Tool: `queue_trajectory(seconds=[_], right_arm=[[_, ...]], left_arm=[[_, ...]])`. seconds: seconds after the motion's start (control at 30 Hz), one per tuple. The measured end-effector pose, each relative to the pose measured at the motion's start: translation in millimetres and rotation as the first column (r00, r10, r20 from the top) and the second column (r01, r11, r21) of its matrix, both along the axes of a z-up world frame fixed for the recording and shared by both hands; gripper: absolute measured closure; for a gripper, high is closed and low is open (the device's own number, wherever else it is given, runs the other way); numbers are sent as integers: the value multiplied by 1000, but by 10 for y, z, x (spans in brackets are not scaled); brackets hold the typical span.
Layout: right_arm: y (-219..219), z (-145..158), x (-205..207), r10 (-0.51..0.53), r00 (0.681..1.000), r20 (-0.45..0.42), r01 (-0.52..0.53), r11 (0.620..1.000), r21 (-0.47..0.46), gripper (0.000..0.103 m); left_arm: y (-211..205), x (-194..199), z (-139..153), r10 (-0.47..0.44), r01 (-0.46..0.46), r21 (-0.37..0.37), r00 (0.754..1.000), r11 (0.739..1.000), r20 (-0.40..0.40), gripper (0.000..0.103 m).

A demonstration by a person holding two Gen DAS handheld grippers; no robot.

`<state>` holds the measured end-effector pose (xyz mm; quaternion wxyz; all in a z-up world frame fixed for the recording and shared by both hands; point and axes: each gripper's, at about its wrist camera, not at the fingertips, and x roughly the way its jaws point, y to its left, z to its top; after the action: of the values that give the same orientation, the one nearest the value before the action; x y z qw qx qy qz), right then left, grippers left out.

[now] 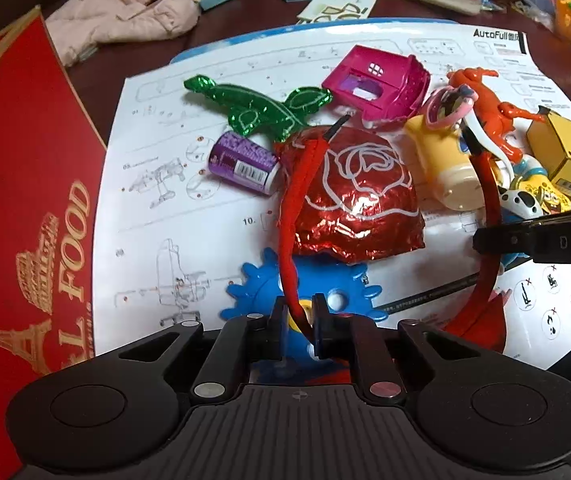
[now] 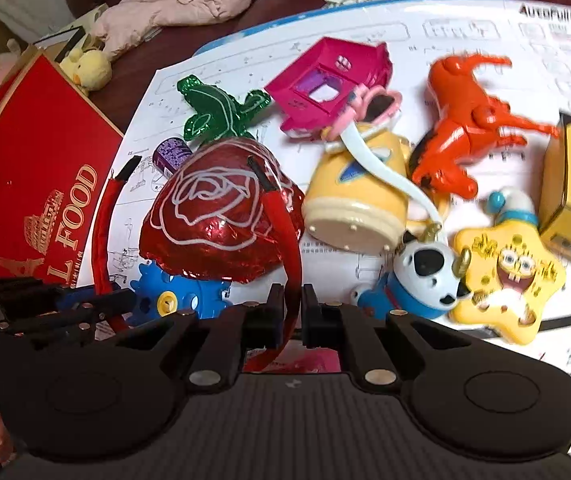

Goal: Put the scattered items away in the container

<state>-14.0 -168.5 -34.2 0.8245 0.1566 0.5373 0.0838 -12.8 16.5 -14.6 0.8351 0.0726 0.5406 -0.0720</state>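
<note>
We hold a red headband (image 1: 291, 216), a fabric-wrapped arc with bare black tips, above the toys on the white instruction sheet (image 1: 189, 216). Our left gripper (image 1: 298, 320) pinches one arm of it, our right gripper (image 2: 293, 312) the other. Beneath it lies a crinkled red foil rose (image 1: 355, 196) with a green foil stem (image 1: 253, 106). The red box (image 1: 25, 200) sits past the sheet's left edge. Only the right wrist view shows the star-shaped yellow toy (image 2: 509, 276) whole.
</note>
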Motion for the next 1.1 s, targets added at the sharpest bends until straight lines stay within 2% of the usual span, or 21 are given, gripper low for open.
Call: queue_trajectory(seconds=[0.1, 0.17, 0.23, 0.43, 0.5, 0.6, 0.7, 0.77, 0.87, 1.0, 1.07, 1.1], right_arm=[[-58, -73, -43, -15, 999, -35, 16, 999, 34, 81], [-82, -122, -93, -27, 998, -51, 30, 998, 56, 50], [-64, -178, -148, -23, 997, -69, 27, 998, 49, 44], [-74, -298, -362, -20, 993, -114, 28, 997, 67, 44], [-72, -354, -448, -11, 990, -144, 23, 996, 80, 49], [22, -413, -492, 34, 985, -169, -19, 995, 94, 69], [113, -359, -402, 59, 988, -141, -50, 997, 66, 90], [170, -270, -319, 82, 993, -91, -81, 997, 17, 91], [156, -175, -169, 76, 997, -32, -77, 997, -16, 94], [133, -155, -21, 84, 996, -3, -84, 996, -43, 94], [92, -188, -9, 76, 997, -11, -77, 996, -42, 89], [46, -203, -25, 62, 998, -20, -62, 998, -32, 87]], left_arm=[[41, -5, -26, 16, -17, -42, 1000, 999, -26, 101], [38, -14, -42, 22, -23, -41, 999, 999, -28, 103], [42, -8, -57, 30, -32, -38, 999, 999, -32, 103], [114, -16, -112, 43, -44, -38, 998, 998, -41, 103], [146, -14, -150, 49, -51, -37, 997, 998, -53, 103], [183, -12, -215, 51, -55, -56, 995, 997, -81, 103], [159, -25, -231, 38, -42, -50, 996, 998, -82, 101], [161, -36, -229, 31, -34, -32, 997, 999, -76, 82], [199, -42, -260, 24, -27, -41, 995, 999, -93, 76], [185, -62, -320, 17, -21, -36, 994, 999, -104, 79], [186, -60, -345, 31, -35, -35, 994, 999, -106, 95], [196, -60, -360, 38, -42, -35, 993, 999, -109, 97]])
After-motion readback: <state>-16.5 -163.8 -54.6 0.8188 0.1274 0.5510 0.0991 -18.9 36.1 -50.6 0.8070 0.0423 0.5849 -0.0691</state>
